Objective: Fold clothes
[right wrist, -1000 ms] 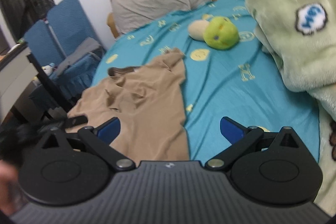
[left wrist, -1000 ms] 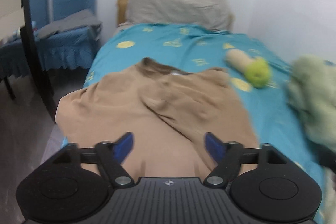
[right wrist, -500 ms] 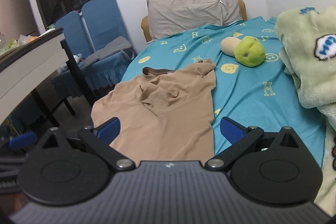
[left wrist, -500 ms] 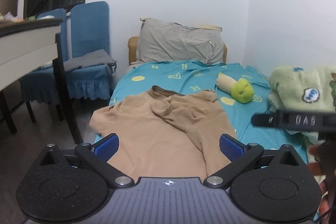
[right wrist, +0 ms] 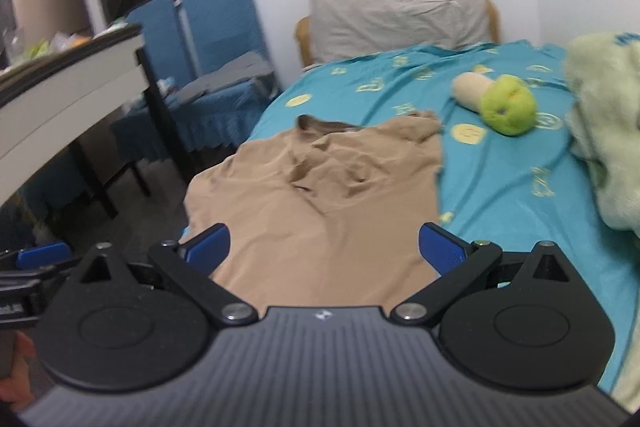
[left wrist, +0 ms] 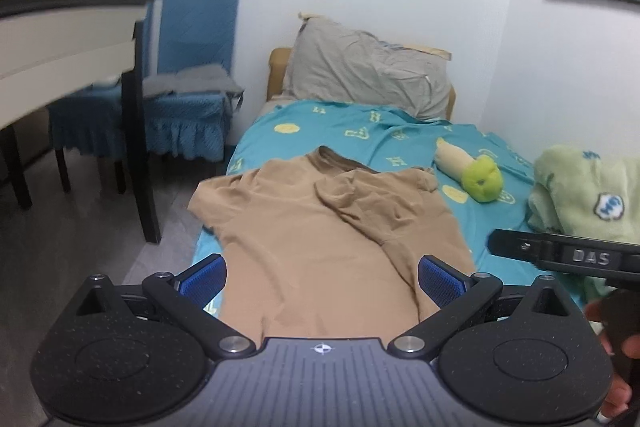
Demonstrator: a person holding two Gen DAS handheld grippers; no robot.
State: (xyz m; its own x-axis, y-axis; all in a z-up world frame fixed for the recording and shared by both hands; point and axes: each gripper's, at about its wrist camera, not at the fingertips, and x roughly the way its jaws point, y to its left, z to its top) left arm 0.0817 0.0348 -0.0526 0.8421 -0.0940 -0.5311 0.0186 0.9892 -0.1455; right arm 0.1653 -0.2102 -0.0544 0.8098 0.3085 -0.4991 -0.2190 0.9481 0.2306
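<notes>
A tan T-shirt (left wrist: 320, 227) (right wrist: 320, 203) lies spread and wrinkled on the near left part of the bed, collar toward the pillow, one sleeve hanging off the left edge. My left gripper (left wrist: 322, 277) hovers open above the shirt's hem with nothing between its blue pads. In its own view my right gripper (right wrist: 324, 247) is open too, over the hem near the shirt's right side, holding nothing. In the left wrist view, the right gripper's black body (left wrist: 560, 255) shows at the right edge, with a hand below it.
The bed has a teal patterned sheet (left wrist: 360, 131) (right wrist: 500, 187), a grey pillow (left wrist: 368, 75) at the head, a green plush toy (left wrist: 480, 179) (right wrist: 506, 105) and a pale green blanket (left wrist: 588, 195) on the right. Blue chairs (left wrist: 192, 75) and a white table (left wrist: 60, 39) stand at the left.
Both grippers have pulled back and up from the bed, so more of the room shows. The left gripper's fingers stand wider apart than one second ago. The shirt lies unchanged.
</notes>
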